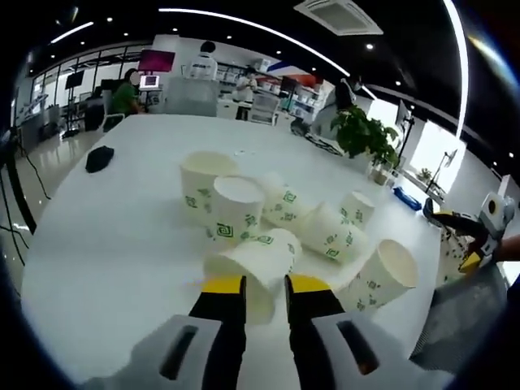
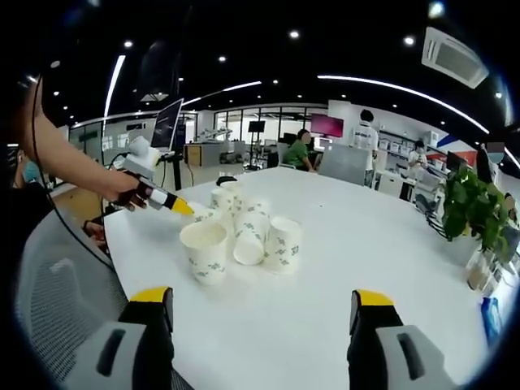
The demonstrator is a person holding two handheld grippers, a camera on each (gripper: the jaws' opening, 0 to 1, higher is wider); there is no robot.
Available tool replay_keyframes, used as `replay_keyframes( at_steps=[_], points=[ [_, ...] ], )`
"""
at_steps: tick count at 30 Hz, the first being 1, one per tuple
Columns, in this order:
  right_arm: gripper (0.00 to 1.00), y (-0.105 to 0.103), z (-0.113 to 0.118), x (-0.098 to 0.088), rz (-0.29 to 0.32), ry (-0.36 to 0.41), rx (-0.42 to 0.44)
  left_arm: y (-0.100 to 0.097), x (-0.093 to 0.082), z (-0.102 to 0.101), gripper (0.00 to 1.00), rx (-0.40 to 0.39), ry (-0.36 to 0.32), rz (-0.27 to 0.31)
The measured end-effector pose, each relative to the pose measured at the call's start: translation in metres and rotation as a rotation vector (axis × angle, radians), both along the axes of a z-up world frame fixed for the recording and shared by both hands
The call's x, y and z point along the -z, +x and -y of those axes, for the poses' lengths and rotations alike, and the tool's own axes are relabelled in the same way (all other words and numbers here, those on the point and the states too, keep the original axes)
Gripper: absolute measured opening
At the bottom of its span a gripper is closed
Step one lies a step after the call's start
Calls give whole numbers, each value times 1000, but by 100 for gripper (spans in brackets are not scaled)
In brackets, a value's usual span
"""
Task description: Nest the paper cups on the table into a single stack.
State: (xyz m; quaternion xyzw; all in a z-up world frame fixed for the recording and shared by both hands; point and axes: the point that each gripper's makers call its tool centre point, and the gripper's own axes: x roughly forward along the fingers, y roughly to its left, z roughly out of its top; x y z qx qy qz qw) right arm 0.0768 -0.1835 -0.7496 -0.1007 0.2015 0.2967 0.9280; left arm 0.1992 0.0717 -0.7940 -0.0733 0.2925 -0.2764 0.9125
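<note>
Several paper cups (image 1: 268, 219) sit clustered mid-tabletop (image 1: 122, 244), most tipped on their sides, one upright at the back of the group. Left tongs (image 1: 264, 296) are narrowed around the rim of the nearest tipped cup (image 1: 248, 272), jaws on either side of its wall. Another tipped cup (image 1: 382, 276) lies just beside it, toward the tabletop's near edge. Black object (image 1: 99, 158) rests well apart near the far edge. Potted plant (image 1: 363, 134) stands at the far corner.

Right gripper view: right tongs (image 2: 264, 305) are spread wide, holding nothing, above the tabletop's near edge. Cups are grouped ahead; an upright cup (image 2: 204, 250) is nearest. Left tongs, in the person's hand (image 2: 130, 188), have their yellow tips at the cluster.
</note>
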Motion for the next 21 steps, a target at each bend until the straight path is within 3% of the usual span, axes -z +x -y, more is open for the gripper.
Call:
replay_keyframes(
  at_steps=[9, 21],
  points=[
    [90, 0, 1, 1, -3, -6, 5, -9, 0, 10, 0, 82, -28, 8],
    [90, 1, 2, 2, 1, -4, 2, -23, -9, 14, 0, 130, -27, 24]
  ],
)
